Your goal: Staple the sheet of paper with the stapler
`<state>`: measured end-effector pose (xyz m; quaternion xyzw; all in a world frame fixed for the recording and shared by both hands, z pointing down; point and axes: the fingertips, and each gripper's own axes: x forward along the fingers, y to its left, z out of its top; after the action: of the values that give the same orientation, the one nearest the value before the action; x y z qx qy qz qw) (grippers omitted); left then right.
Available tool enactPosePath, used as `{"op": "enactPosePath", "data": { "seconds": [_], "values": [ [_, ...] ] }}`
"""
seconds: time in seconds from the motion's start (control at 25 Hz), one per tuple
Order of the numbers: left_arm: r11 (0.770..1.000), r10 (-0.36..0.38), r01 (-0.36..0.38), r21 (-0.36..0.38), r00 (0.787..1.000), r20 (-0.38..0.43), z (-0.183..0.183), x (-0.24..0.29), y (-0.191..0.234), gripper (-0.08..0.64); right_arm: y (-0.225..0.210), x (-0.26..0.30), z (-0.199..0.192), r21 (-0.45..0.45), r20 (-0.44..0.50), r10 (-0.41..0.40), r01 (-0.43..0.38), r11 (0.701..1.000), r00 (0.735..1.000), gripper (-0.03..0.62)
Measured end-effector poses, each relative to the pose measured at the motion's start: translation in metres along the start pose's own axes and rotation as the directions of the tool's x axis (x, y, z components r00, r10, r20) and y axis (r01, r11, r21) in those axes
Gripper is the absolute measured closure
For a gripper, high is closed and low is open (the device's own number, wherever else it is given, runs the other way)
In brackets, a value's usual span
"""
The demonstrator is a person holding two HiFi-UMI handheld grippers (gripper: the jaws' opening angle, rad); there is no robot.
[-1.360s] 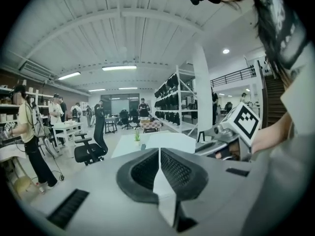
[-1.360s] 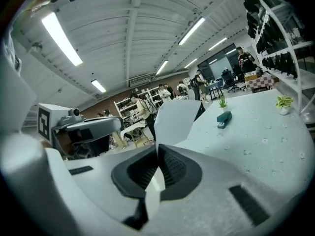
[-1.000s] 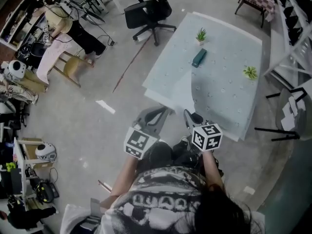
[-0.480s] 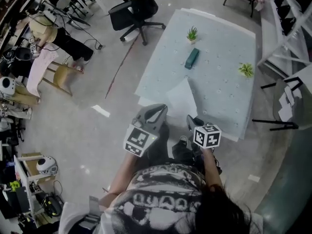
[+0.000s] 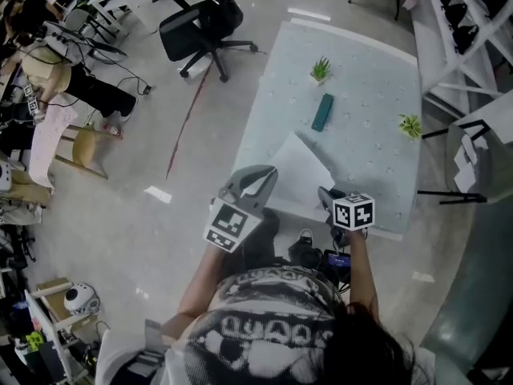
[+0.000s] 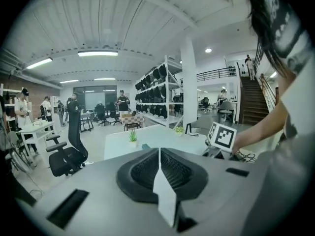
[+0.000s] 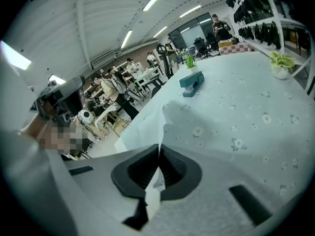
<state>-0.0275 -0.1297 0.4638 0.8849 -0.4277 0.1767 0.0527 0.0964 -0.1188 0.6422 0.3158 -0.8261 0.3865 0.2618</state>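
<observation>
**Both jaws clamped on the sheet**

The left gripper [image 5: 260, 180] and the right gripper [image 5: 325, 192] each have their jaws pressed together on the near edge of the sheet of paper [image 5: 300, 171]. The sheet spreads ahead of them over the bench [image 5: 377, 79]. The stapler [image 5: 322, 112] lies farther ahead, beyond the sheet and well apart from both jaws.

right tongs [image 7: 159, 154] closed on the edge of the sheet of paper [image 7: 140, 129], which spreads ahead over the table [image 7: 246, 112]. teal stapler [image 7: 192, 83] lies flat beyond, well apart. potted plant [image 7: 280, 64] far right.
</observation>
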Motion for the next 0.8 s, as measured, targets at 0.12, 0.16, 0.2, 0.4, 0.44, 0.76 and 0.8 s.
{"op": "enactPosePath", "data": {
  "seconds": [0.12, 0.16, 0.2, 0.4, 0.44, 0.76, 0.8],
  "values": [
    [0.999, -0.032, 0.032, -0.002, 0.999, 0.006, -0.003, 0.002, 0.025, 0.548, -0.011, 0.014, 0.013, 0.048, -0.026, 0.003, -0.001, 0.999, 1.0, 0.592],
    [0.999, -0.044, 0.044, -0.001, 0.999, 0.01, -0.004, 0.002, 0.033, 0.548, -0.014, 0.019, 0.017, 0.067, -0.035, 0.004, -0.002, 0.998, 0.999, 0.592],
    [0.998, -0.058, 0.058, 0.0, 0.998, 0.015, -0.004, 0.003, 0.04, 0.548, -0.016, 0.022, 0.021, 0.085, -0.044, 0.006, -0.002, 0.996, 0.999, 0.592],
    [0.989, -0.145, 0.144, 0.015, 0.989, 0.041, -0.001, 0.008, 0.06, 0.548, -0.027, 0.038, 0.037, 0.177, -0.072, -0.001, 0.014, 0.984, 0.997, 0.592],
    [0.987, -0.162, 0.161, 0.017, 0.986, 0.045, 0.0, 0.009, 0.063, 0.548, -0.029, 0.041, 0.04, 0.197, -0.077, 0.003, 0.013, 0.98, 0.997, 0.592],
    [0.974, -0.226, 0.226, 0.001, 0.973, 0.053, -0.006, 0.021, 0.068, 0.548, -0.053, 0.048, 0.047, 0.311, -0.112, 0.017, 0.018, 0.95, 0.994, 0.592],
    [0.974, -0.228, 0.228, -0.004, 0.972, 0.051, -0.007, 0.023, 0.067, 0.548, -0.058, 0.048, 0.046, 0.313, -0.126, 0.018, 0.022, 0.95, 0.992, 0.592]
  ]
}}
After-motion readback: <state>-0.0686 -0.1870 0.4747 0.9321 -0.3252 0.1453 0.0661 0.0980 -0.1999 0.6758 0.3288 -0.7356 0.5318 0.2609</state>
